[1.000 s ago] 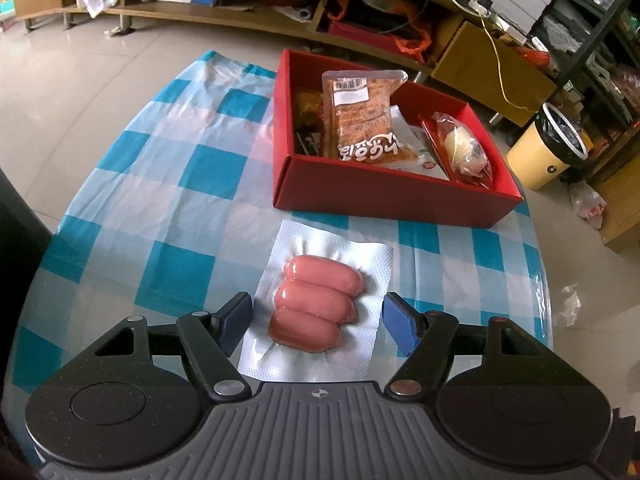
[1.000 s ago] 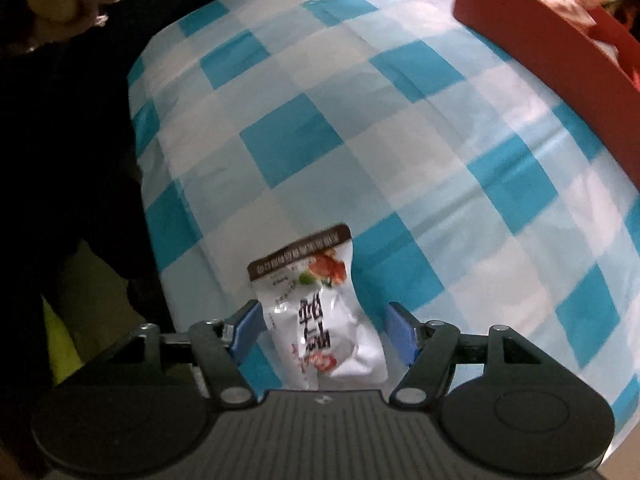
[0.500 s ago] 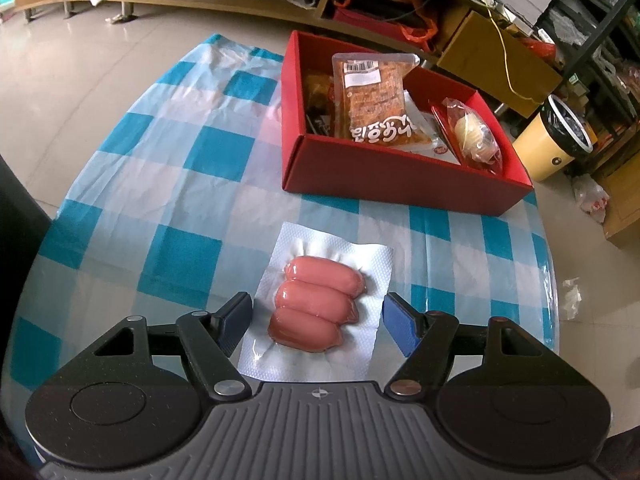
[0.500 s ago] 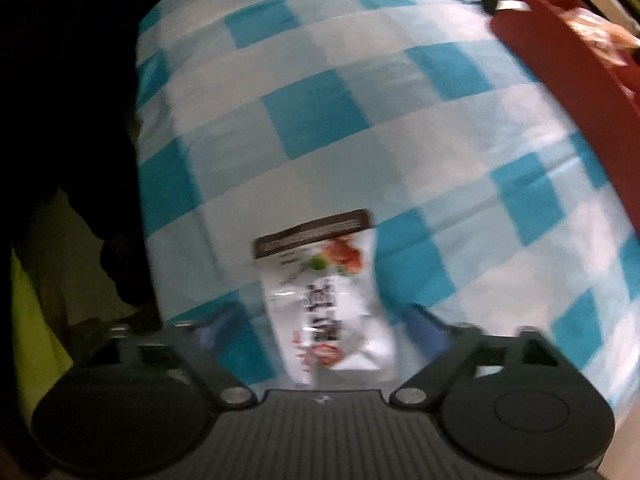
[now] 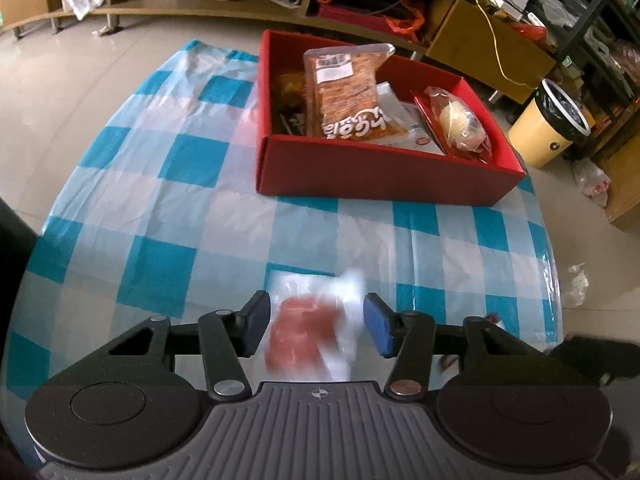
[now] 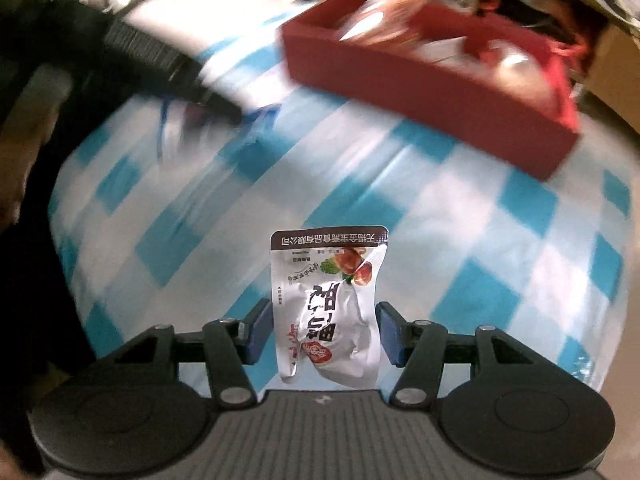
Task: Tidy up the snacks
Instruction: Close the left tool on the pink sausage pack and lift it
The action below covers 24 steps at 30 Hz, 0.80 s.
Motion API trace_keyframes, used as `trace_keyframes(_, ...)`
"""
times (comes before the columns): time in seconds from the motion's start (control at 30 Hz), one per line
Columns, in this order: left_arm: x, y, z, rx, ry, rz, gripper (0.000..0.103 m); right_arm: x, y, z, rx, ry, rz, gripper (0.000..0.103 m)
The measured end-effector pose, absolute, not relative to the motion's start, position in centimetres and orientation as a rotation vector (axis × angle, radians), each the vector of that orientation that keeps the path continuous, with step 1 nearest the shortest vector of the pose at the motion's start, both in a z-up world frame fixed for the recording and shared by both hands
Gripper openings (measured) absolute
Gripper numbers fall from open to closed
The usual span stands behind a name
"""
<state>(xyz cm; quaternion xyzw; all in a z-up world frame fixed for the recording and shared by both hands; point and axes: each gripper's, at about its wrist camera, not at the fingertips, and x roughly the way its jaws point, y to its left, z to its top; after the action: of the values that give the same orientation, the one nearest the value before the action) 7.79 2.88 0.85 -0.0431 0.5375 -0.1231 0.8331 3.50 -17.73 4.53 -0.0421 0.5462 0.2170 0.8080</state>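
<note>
The sausage pack (image 5: 308,336) is seen between the blue pads of the left gripper (image 5: 316,330), which appear pressed against its sides, though the pack is too blurred for contact to be confirmed. The white snack pouch (image 6: 328,308) is pinched between the pads of the right gripper (image 6: 325,330) and held above the checked tablecloth (image 6: 480,240). The red box (image 5: 384,176), already filled with snack packets, is placed farther back; in the right wrist view it is smeared
</note>
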Motion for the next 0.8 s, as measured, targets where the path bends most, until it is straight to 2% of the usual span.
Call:
trace_keyframes(0.07, 8.0, 2.3, 0.5, -0.074, 1.149, -0.260, 0.060, 4.1, -18.5, 4.9, -0.068, 1.155, 0.437, 0.054)
trace_keyframes(0.17, 8.1, 1.9, -0.4, -0.054, 1.174, -0.248, 0.067, 4.6, -18.9, 4.8, -0.045, 1.155, 0.424, 0.054)
trace_keyframes(0.23, 7.8, 2.0, -0.9, -0.038, 1.193, -0.225, 0.082, 4.5, -19.1, 5.0, -0.043, 1.156, 0.429, 0.054)
trace_keyframes(0.4, 5.4, 2.9, -2.2, -0.135, 1.254, -0.139, 0.094, 4.3, -18.8, 5.2, -0.033, 1.139, 0.463, 0.054)
trace_keyframes(0.57, 4.5, 2.3, -4.8, -0.213, 1.334, -0.037, 0.096, 4.0, -19.3, 5.7, -0.009, 1.125, 0.487, 0.054)
trace_keyframes(0.6, 4.6, 2.0, -4.9, -0.218, 1.322, -0.018, 0.102, 4.0, -19.3, 5.7, -0.012, 1.131, 0.481, 0.054)
trace_keyframes(0.7, 5.0, 0.5, -5.1, -0.175, 1.281, 0.057, 0.099, 3.5, -19.8, 6.2, -0.004, 1.110, 0.497, 0.054)
trace_keyframes(0.8, 4.7, -1.0, -4.7, -0.054, 1.254, 0.084, 0.080, 3.3, -20.5, 6.3, -0.005, 1.107, 0.479, 0.054)
